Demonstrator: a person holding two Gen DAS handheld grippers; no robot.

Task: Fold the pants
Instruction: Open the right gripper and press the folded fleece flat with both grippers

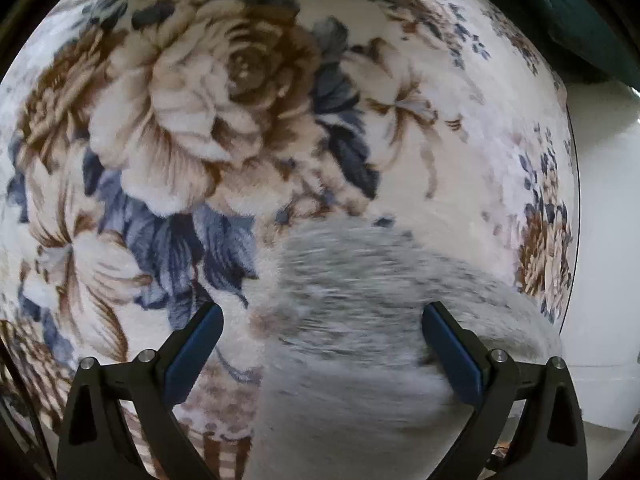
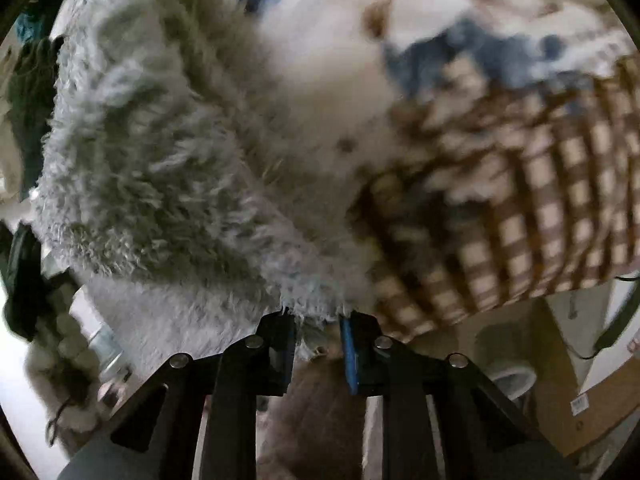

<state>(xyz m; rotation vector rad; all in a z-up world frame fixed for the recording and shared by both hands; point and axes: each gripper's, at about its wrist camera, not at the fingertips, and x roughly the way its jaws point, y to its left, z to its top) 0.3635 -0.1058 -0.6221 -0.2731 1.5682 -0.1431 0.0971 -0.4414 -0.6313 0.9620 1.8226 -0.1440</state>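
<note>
The pants (image 1: pixel 360 320) are grey fluffy fleece, lying on a floral blanket (image 1: pixel 224 92). In the left wrist view they are blurred and fill the space between and below my fingers. My left gripper (image 1: pixel 320 340) is open wide, with its blue pads on either side of the cloth and no grip on it. In the right wrist view the pants (image 2: pixel 152 160) spread from the fingers up to the left. My right gripper (image 2: pixel 316 324) is shut on an edge of the pants, a tuft of which sits between the blue pads.
The blanket has a brown checked border (image 2: pixel 520 200) at the bed edge. Dark green cloth (image 1: pixel 568 12) lies at the far right corner. A white wall or floor (image 1: pixel 604 200) is to the right. Cardboard boxes (image 2: pixel 580 380) stand below the bed edge.
</note>
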